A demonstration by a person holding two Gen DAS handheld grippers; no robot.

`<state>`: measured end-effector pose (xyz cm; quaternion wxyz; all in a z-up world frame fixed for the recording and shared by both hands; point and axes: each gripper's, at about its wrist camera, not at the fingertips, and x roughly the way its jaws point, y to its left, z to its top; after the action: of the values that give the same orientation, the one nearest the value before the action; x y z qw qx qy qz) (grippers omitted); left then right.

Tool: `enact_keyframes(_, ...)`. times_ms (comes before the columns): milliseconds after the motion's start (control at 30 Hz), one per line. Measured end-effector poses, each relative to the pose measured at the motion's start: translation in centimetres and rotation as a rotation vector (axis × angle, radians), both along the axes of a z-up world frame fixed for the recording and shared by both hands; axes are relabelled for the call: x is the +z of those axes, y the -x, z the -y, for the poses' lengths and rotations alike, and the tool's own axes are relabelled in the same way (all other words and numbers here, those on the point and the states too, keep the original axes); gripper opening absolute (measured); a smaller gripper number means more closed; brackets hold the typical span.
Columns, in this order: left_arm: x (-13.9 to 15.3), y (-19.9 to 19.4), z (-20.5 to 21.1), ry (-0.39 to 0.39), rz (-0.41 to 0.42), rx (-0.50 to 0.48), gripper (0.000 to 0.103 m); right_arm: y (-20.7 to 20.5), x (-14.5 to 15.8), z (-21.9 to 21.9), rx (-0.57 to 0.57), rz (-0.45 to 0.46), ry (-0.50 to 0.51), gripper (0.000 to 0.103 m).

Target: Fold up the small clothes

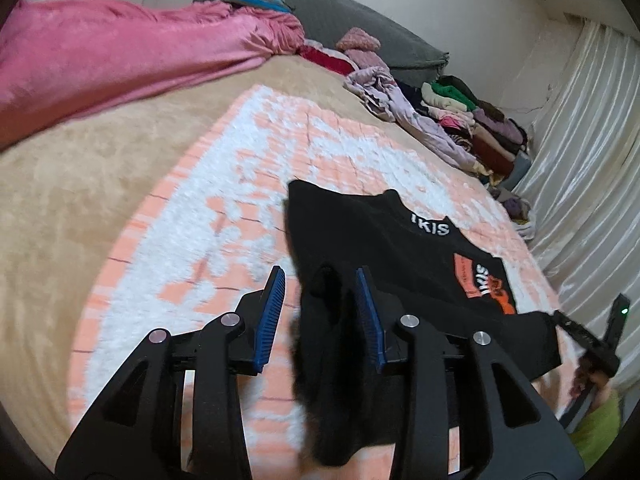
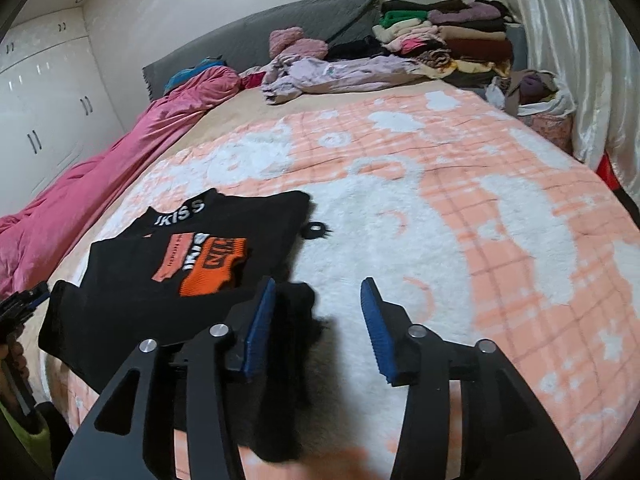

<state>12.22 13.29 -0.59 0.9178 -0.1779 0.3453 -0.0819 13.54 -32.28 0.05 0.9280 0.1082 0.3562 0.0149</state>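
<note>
A small black sweater (image 1: 404,248) with white letters at the neck and an orange patch lies on the peach-and-white blanket (image 1: 224,200); it also shows in the right wrist view (image 2: 192,248). My left gripper (image 1: 322,276) is open, and a blurred black sleeve hangs between its blue pads. My right gripper (image 2: 318,284) is open, with the other black sleeve beside its left pad (image 2: 260,320). Neither gripper pinches the cloth. The right gripper also shows at the far right of the left wrist view (image 1: 592,344).
A pink quilt (image 1: 120,52) lies along the bed's far side. A lilac garment (image 2: 340,72) and stacks of folded clothes (image 2: 448,40) sit near the grey headboard (image 2: 304,20). Cream curtains (image 1: 592,160) hang beside the bed. A bag (image 2: 540,96) sits at the bed's right edge.
</note>
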Motion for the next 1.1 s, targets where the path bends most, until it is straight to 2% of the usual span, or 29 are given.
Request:
enact_keyframes(233,0.9,2.9,-0.3,-0.096,-0.003,-0.014,0.038,3.5,-0.2,1.5,0.010,-0.031,0.014,0.048)
enact_keyframes(500,-0.6,5.0,0.8,-0.025,-0.065,-0.098,0.044,6.0,0.1,-0.1,0.109,-0.036,-0.069,0.052)
enact_keyframes(567,-1.1,4.8,1.7,-0.008,-0.090,-0.130,0.050,5.9,0.1,-0.7,0.128,-0.037,-0.079,0.053)
enact_keyframes(733,-2.7,4.4,3.9,-0.051,-0.143,-0.165,0.053,5.1,-1.2,-2.1,0.179,-0.090,-0.107,0.053)
enact_keyframes(800,-2.9,4.5,4.4,-0.073,-0.150,-0.166,0.045,4.8,-1.8,-2.6,0.190,-0.112,-0.111,0.051)
enact_keyframes(833,-2.9,4.5,4.5,-0.086,-0.152,-0.162,0.024,4.7,-2.0,-2.7,0.193,-0.117,-0.112,0.037)
enact_keyframes(867,-2.8,4.6,4.5,-0.092,-0.154,-0.159,0.004,4.7,-2.1,-2.8,0.196,-0.120,-0.115,0.028)
enact_keyframes(900,-2.8,4.6,4.6,-0.093,-0.153,-0.161,0.004,4.6,-2.2,-2.8,0.195,-0.121,-0.121,0.013)
enact_keyframes(933,-2.7,4.7,4.5,-0.090,-0.151,-0.166,0.004,4.5,-2.1,-2.7,0.193,-0.120,-0.131,0.010)
enact_keyframes(1100,-1.1,4.7,4.1,-0.020,-0.114,-0.192,0.004,3.9,-0.5,-2.1,0.211,-0.072,-0.194,0.009)
